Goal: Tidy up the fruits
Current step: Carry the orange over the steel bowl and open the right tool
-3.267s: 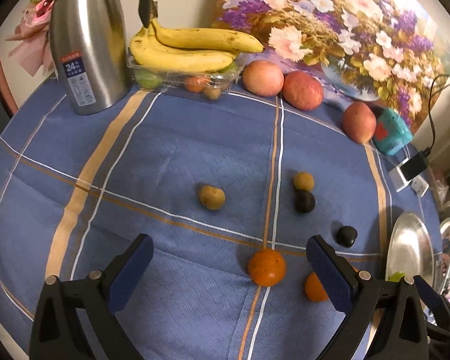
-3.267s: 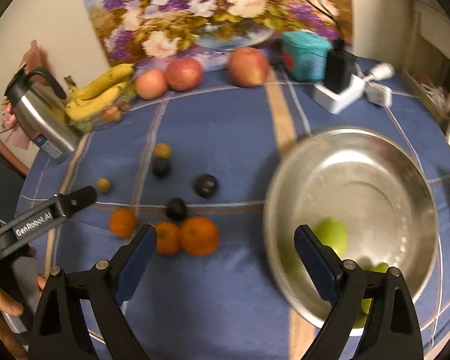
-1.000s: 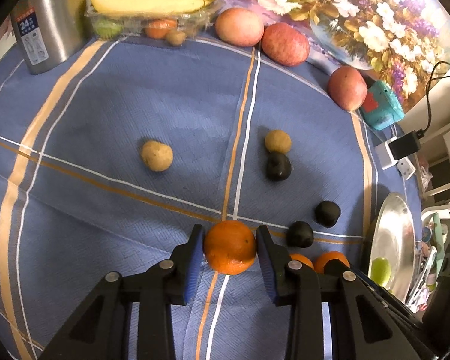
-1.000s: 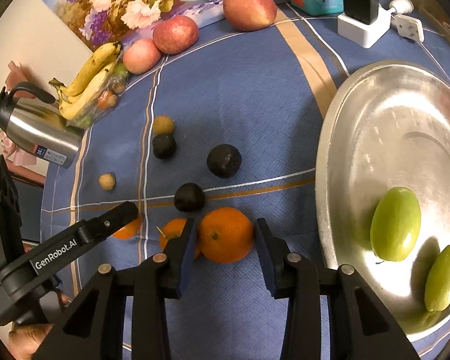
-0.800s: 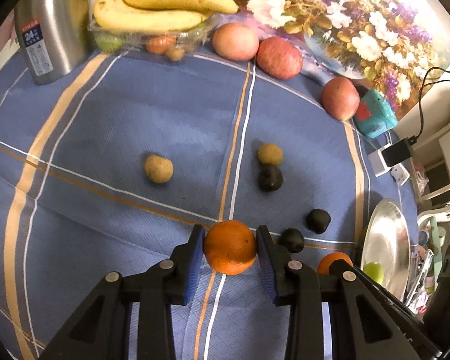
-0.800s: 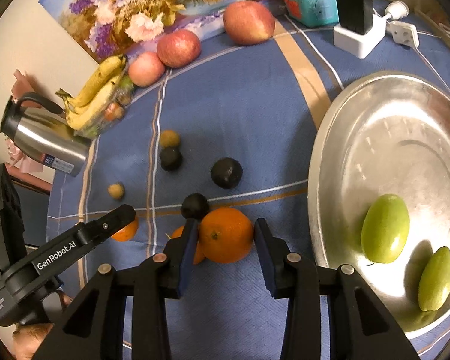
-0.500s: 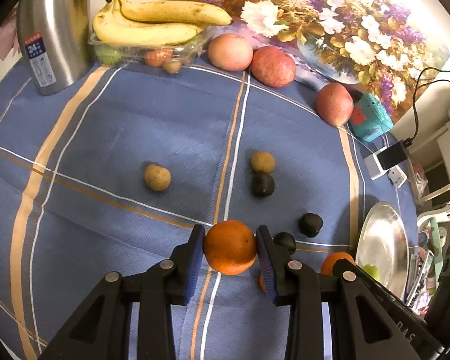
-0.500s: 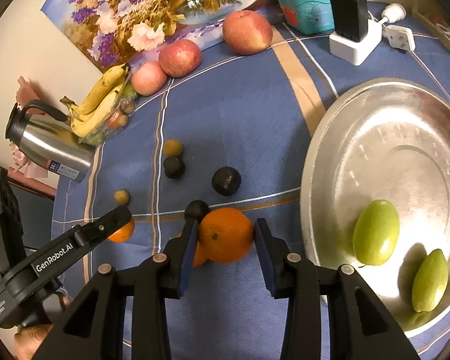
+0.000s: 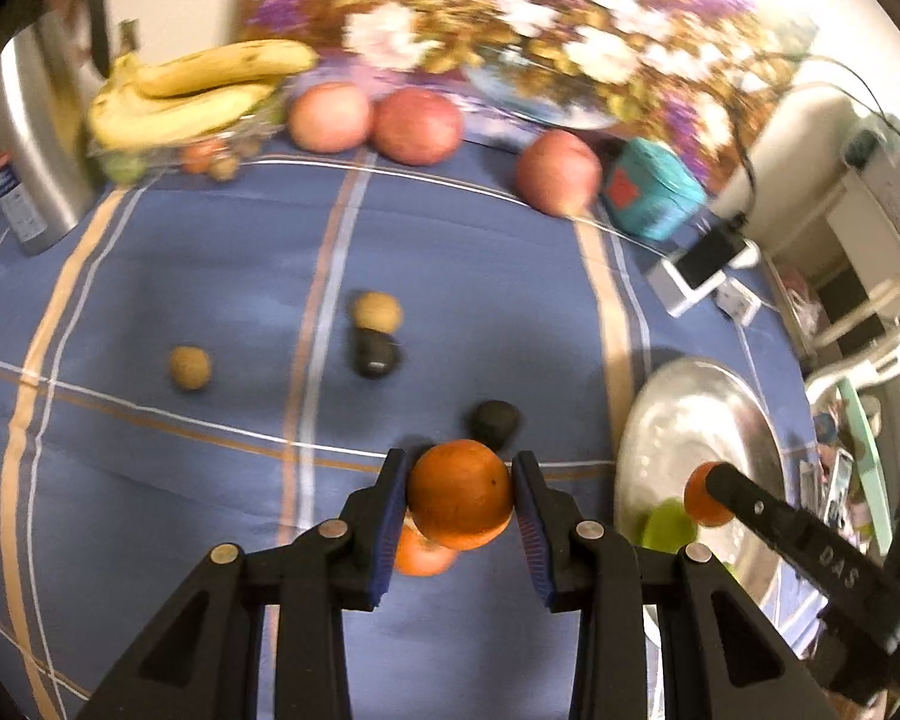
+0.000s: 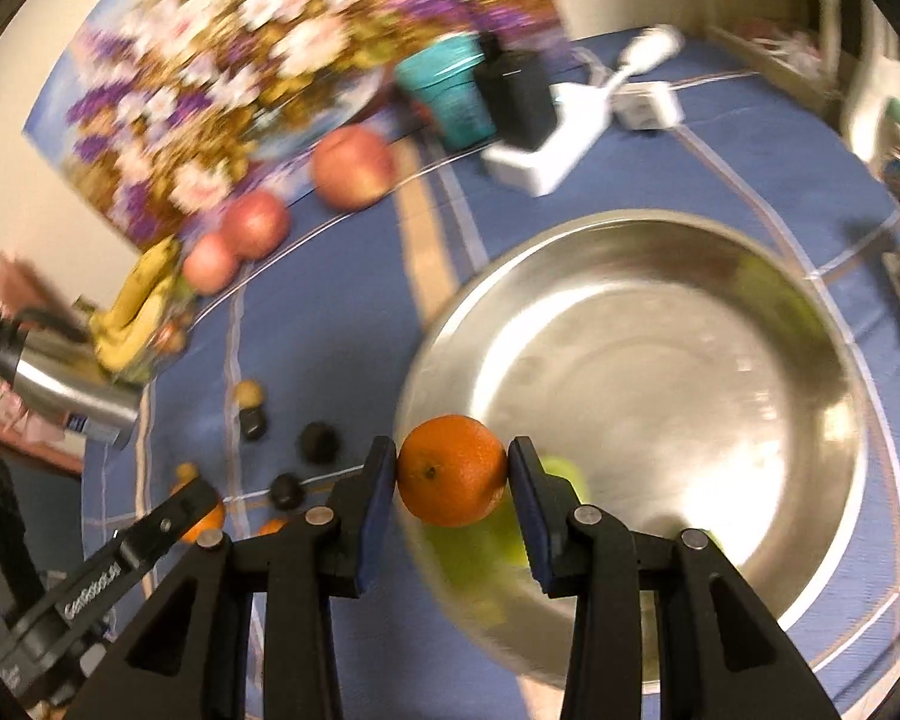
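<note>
My left gripper (image 9: 459, 495) is shut on an orange (image 9: 459, 489) and holds it above the blue cloth, left of the steel bowl (image 9: 744, 420). A third orange (image 9: 420, 552) lies on the cloth beneath it. My right gripper (image 10: 453, 471) is shut on another orange (image 10: 450, 468), held over the left rim of the steel bowl (image 10: 690, 360). Green fruit (image 10: 486, 540) lies in the bowl below that orange. The right gripper's orange also shows in the left wrist view (image 9: 705, 495).
Dark plums (image 9: 495, 423) and small brown fruits (image 9: 189, 367) lie mid-cloth. Apples (image 9: 417, 126), bananas (image 9: 180, 96) and a steel flask (image 9: 27, 138) stand at the back. A teal box (image 9: 654, 189) and a charger (image 9: 699, 267) sit at back right.
Both grippers have lifted their oranges and swung right toward the bowl. The right one now hangs over the bowl's rim. One orange stays on the cloth.
</note>
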`<state>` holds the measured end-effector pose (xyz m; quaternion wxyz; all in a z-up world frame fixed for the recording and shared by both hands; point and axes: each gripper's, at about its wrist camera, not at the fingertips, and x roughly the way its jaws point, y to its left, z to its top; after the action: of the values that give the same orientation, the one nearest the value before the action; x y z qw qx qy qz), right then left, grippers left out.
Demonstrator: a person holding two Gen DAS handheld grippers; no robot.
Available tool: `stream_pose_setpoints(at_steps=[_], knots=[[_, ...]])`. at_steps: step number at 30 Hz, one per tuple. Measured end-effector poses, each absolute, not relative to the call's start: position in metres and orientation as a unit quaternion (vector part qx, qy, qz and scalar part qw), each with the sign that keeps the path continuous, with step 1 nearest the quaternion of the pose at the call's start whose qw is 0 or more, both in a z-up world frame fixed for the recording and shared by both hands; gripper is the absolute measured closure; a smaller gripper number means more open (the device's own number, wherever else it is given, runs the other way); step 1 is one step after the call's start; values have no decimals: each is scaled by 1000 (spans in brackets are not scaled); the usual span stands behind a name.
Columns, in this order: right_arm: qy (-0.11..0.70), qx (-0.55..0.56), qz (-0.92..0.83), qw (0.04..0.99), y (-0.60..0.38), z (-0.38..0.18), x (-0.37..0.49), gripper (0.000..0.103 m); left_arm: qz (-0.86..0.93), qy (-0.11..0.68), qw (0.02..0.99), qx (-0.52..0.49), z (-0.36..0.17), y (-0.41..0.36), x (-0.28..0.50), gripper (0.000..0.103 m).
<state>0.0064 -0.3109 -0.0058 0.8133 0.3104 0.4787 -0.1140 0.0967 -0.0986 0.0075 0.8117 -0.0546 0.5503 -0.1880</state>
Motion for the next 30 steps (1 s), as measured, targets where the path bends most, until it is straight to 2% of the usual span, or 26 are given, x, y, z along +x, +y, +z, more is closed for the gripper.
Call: stream_pose_setpoints(at_steps=[20,30], knots=[[486,321,-185,792,-375,-16,-8,63,-270,546,792,39,-6,-219,85,66],[501,310,-190,785,-379,-24,-1,63,-276,545,790,60,-16,-241,86,65]])
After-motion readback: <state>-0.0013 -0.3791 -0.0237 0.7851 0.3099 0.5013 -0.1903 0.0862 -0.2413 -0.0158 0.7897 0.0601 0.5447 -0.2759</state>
